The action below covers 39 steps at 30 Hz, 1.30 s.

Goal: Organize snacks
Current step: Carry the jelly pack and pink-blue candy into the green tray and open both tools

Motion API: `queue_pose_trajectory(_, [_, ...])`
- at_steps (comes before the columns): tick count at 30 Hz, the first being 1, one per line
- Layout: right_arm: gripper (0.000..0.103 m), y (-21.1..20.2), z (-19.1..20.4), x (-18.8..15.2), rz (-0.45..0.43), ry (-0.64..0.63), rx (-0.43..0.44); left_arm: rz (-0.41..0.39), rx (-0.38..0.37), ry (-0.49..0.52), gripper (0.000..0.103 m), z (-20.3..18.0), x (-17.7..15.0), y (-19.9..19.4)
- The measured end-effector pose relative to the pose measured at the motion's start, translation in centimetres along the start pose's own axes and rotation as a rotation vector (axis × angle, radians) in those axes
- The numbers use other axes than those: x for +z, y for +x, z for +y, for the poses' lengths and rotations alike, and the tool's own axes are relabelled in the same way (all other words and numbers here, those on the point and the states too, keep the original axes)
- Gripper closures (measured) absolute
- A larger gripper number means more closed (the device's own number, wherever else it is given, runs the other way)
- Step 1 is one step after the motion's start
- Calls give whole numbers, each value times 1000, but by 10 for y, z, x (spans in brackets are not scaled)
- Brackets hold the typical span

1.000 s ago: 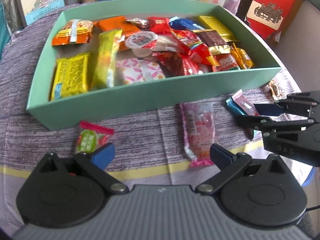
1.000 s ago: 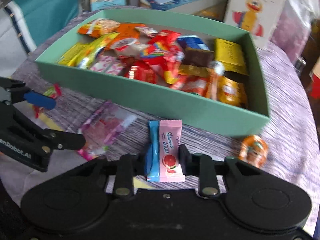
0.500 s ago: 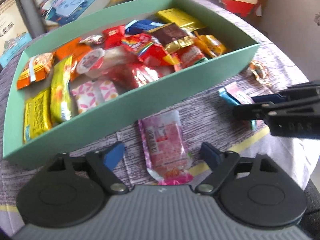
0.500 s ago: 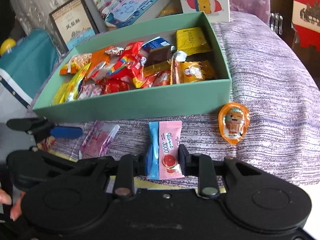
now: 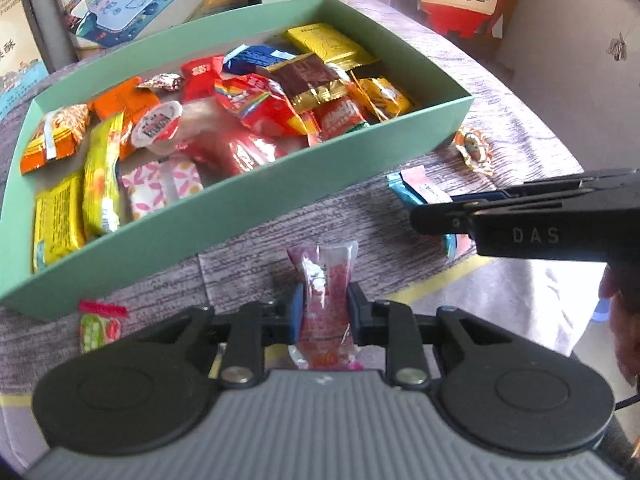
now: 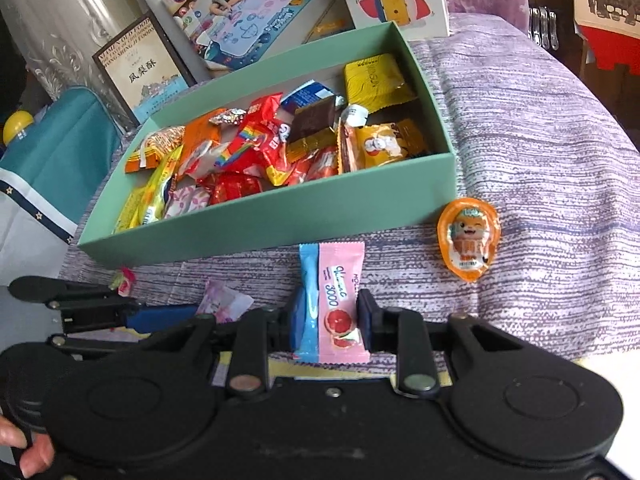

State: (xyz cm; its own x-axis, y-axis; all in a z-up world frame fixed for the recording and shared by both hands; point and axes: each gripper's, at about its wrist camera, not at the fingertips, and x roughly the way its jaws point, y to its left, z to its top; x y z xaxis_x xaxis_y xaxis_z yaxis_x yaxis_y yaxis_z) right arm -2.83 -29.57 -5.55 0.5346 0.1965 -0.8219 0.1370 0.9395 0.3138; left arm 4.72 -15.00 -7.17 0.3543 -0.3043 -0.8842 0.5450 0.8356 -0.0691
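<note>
I have a snack clamped in each tool, both taken from the strip of purple cloth-covered tabletop (image 6: 540, 128) in front of the green box (image 5: 256, 216), because that is where the last loose pieces lie and the box is plainly where they belong. My left tool (image 5: 323, 312) has just been closing, and its blue pads now pinch the pink translucent packet (image 5: 325, 300) at its waist, so the wrapper bulges above and below the grip; I hold it mid-length so the floppy pouch should not swing or slip. My right tool (image 6: 330, 322) is narrow around the blue and pink sachets (image 6: 332, 300), two slim packets pressed side by side, which I take together since they lie as a pair and fit one squeeze. Both tools sit just short of the box's near wall, tilted downward, so the lift over the rim should be brief. Inside, the box is already crowded with red, yellow and orange wrappers, with more room toward its left end, so I judge that the better drop. The orange jelly cup (image 6: 469, 238) near the box's right corner and the small green candy (image 5: 98, 326) by its left end are not yet collected.
</note>
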Motion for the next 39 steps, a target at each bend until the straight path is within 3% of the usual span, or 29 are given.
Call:
queue_pose_trajectory(9, [77,-26,9,8,-27,3,42,-68,-30,-37,81,8,5,-36])
queue_pose_trajectory(20, [76,-33,35,77,-104,-33,44,-169,-1,-112,81,58,61,-62])
queue_pose_trajectory(31, [76,38,25,170,-89,-3,-11,-162,-8,-171,80,91,154,-6])
queue_pose_trajectory(39, [76,87,13,205,-72,16,-6,-131,-20,-175,80,92,185,38])
